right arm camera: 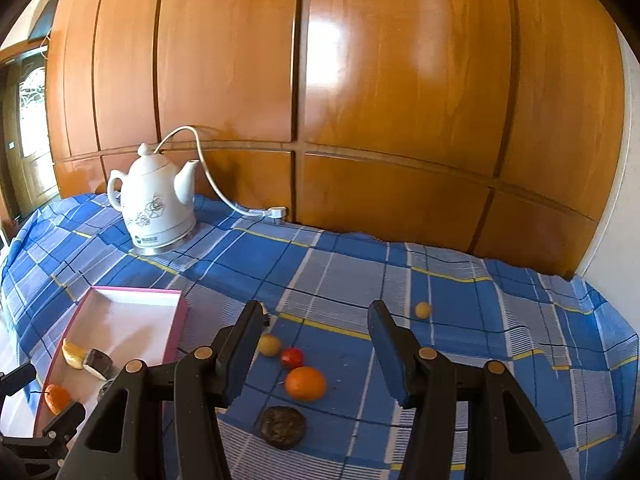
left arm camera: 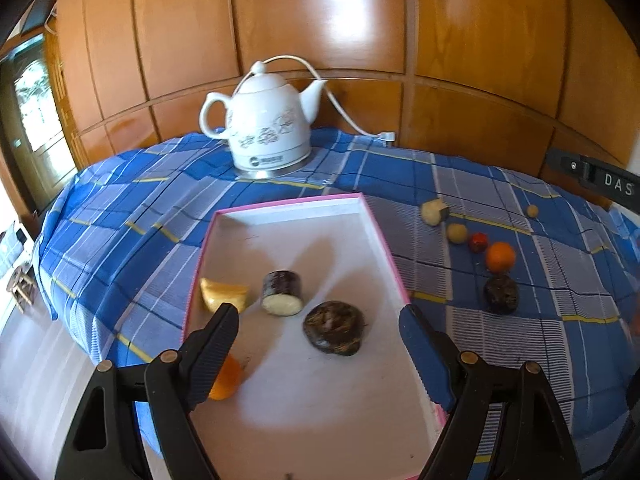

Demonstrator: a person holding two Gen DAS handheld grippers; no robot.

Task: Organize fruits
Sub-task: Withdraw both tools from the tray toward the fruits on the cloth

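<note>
Wood panelling backs a desk under a blue checked cloth point(left arm camera: 132, 216), where a white kettle point(left arm camera: 266, 128) stands by the wall. From the left wrist view, the left tool point(left arm camera: 320, 328) hangs tilted down over a pink-rimmed white tray point(left arm camera: 384, 248), its jaws wide with nothing between them; inside the tray lie a yellow wedge point(left arm camera: 224, 294), a cut dark-skinned piece point(left arm camera: 282, 292), a dark round lump point(left arm camera: 334, 328) and an orange piece point(left arm camera: 228, 380) half hidden by one finger. From the right wrist view, the right tool point(right arm camera: 316, 348) points down at the loose fruit on the cloth, jaws partly apart and empty: an orange point(right arm camera: 305, 383), a red fruit point(right arm camera: 291, 357), two small yellow ones point(right arm camera: 269, 345) point(right arm camera: 423, 310) and a dark disc point(right arm camera: 282, 426). Likely next is picking one up; the orange sits most squarely between the jaws, so lowering straight over its middle and closing gently should keep it from rolling into its neighbours.
</note>
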